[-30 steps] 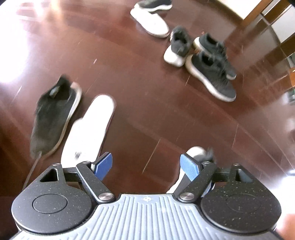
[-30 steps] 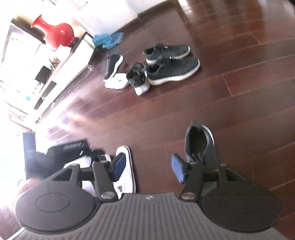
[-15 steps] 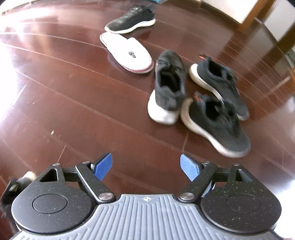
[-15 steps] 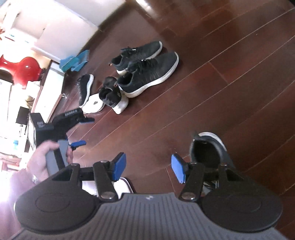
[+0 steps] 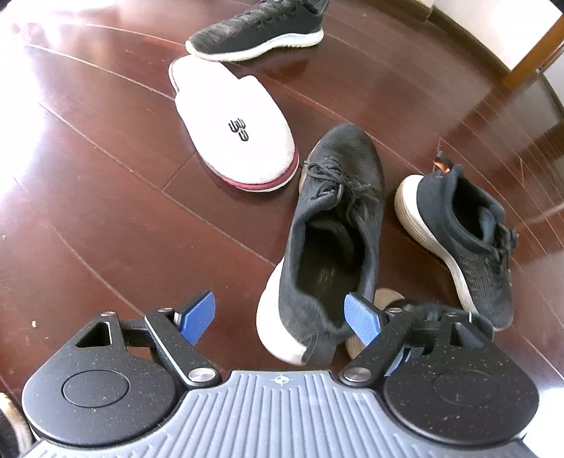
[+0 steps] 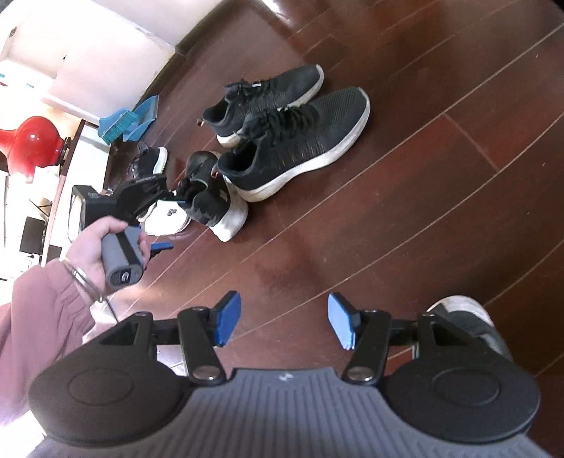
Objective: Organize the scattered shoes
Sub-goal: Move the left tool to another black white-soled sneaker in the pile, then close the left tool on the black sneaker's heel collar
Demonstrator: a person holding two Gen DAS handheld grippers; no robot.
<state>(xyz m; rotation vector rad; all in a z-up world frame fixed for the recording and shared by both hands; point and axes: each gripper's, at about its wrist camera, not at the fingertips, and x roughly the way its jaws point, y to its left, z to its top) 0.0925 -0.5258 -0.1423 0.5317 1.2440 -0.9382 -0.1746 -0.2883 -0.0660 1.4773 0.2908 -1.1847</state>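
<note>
- Shoes lie scattered on a glossy, dark red-brown plank floor [image 5: 105, 218]; five show in the left wrist view.
- Nearest is a black mesh sneaker [image 5: 331, 232] with a thick white sole, loose laces and an open collar, its heel toward the camera.
- The left gripper [image 5: 282, 315] has its blue ribbed pads spread wide; the sneaker's heel sits between them, the right pad at the heel rim, though whether it touches I cannot tell.
- A white fabric slipper [image 5: 232, 123], rounded, with a dark red sole edge and a small black emblem, lies just beside the sneaker's toe.
- A black knit sneaker [image 5: 465, 239] with a cream sole lies to the right; another black sneaker with a white sole [image 5: 257, 31] lies beyond the slipper.
- A fifth shoe is mostly hidden behind the right finger.
- In the right wrist view, two black mesh sneakers [image 6: 296, 141] lie side by side.
- The right gripper [image 6: 283, 322] hangs wide open and empty above bare floor.
- A hand [image 6: 95, 246] in a mauve sleeve [image 6: 38, 331] grips the left tool's grey handle.
</note>
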